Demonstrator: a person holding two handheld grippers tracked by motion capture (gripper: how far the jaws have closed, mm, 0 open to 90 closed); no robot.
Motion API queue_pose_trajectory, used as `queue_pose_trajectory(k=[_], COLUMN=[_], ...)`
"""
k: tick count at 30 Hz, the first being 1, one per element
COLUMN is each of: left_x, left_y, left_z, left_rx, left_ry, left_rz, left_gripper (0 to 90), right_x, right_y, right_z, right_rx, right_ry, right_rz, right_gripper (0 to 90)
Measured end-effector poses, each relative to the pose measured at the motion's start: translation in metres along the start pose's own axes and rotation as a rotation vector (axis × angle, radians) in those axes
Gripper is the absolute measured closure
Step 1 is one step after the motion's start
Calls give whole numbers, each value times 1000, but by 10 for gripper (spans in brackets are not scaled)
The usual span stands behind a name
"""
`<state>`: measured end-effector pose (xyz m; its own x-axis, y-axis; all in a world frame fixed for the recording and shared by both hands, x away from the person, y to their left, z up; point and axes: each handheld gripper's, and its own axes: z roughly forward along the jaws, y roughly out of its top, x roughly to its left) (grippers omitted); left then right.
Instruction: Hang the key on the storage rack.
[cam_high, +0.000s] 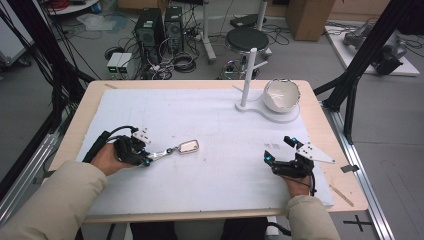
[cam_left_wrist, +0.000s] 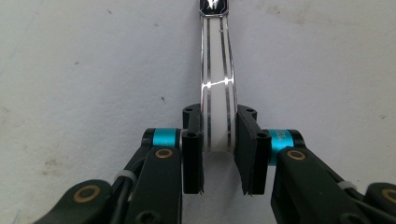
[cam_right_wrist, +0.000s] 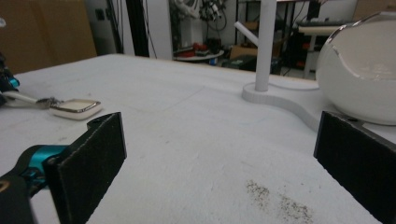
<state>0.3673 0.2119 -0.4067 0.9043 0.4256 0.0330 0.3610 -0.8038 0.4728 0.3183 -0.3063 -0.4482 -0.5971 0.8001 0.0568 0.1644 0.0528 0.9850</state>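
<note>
White matting covered the desk; left tool pinched a mirror's handle, right tool spread, white bowl at far-right corner.

Wooden table, white mat, stand with bowl, keychain

— What sits ahead of the right tool?
— Its jaws stand wide apart over the white desk. A white globe and a post's curved base lie toward the far right corner.
— And left?
— A small rectangular tag on a strap, near the left edge.
</note>
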Motion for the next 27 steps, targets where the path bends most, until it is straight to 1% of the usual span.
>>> queue_pose_trajectory(k=[2,3,4,5,6,8,9,10,11,12,13,15,16,17,18,21,22,23,24,25,26,27], left_x=[0,0,1,1,1,2,3,3,4,4,4,4,3,3,2,0,-1,-1,-1,-2,-2,-3], left_y=[1,1,2,3,5,11,16,18,23,26,30,37,39,43,45,54,57,59,62,65,67,70], left_z=[-3,-5,-7,-10,-12,-19,-23,-25,-29,-31,-33,-38,-39,-42,-43,-47,-49,-50,-52,-53,-54,-55], left_rx=[-25,-33,-39,-54,-63,-67,-82,-91,-93,-103,-112,-143,-152,-159,-169,-191,-195,-205,-208,-225,-229,-239], left_ry=[-2,1,-2,-2,-2,6,5,3,5,4,3,-6,-7,-11,-14,-25,-30,-37,-44,-59,-63,-76], left_rz=[5,6,10,4,10,26,38,36,51,56,64,66,68,80,76,102,105,100,110,109,113,117], left_gripper=[737,737,737,737,738,738,738,738,738,738,738,738,738,738,737,737,737,737,737,737,737,738], right_x=[-1,-2,-2,-3,-4,-4,-4,-5,-5,-5,-5,-5,-5,-5,-5,-4,-2,-1,-1,1,3,5], right_y=[1,2,3,4,8,11,15,21,25,36,36,49,57,61,69,86,92,98,103,110,117,121], right_z=[2,3,4,4,5,6,7,8,9,12,12,15,17,19,21,27,29,31,34,37,40,42], right_rx=[18,12,16,16,15,20,20,18,19,17,17,22,31,33,36,36,47,49,52,58,65,71], right_ry=[8,11,11,13,19,27,32,43,47,79,79,110,132,142,161,204,218,234,251,271,294,307], right_rz=[4,-1,9,16,15,20,17,11,14,-2,-2,-21,-31,-44,-53,-86,-91,-105,-121,-130,-145,-152], right_gripper=[14,14,14,14,14,14,14,14,14,14,14,14,14,14,14,14,14,14,14,14,14,14])
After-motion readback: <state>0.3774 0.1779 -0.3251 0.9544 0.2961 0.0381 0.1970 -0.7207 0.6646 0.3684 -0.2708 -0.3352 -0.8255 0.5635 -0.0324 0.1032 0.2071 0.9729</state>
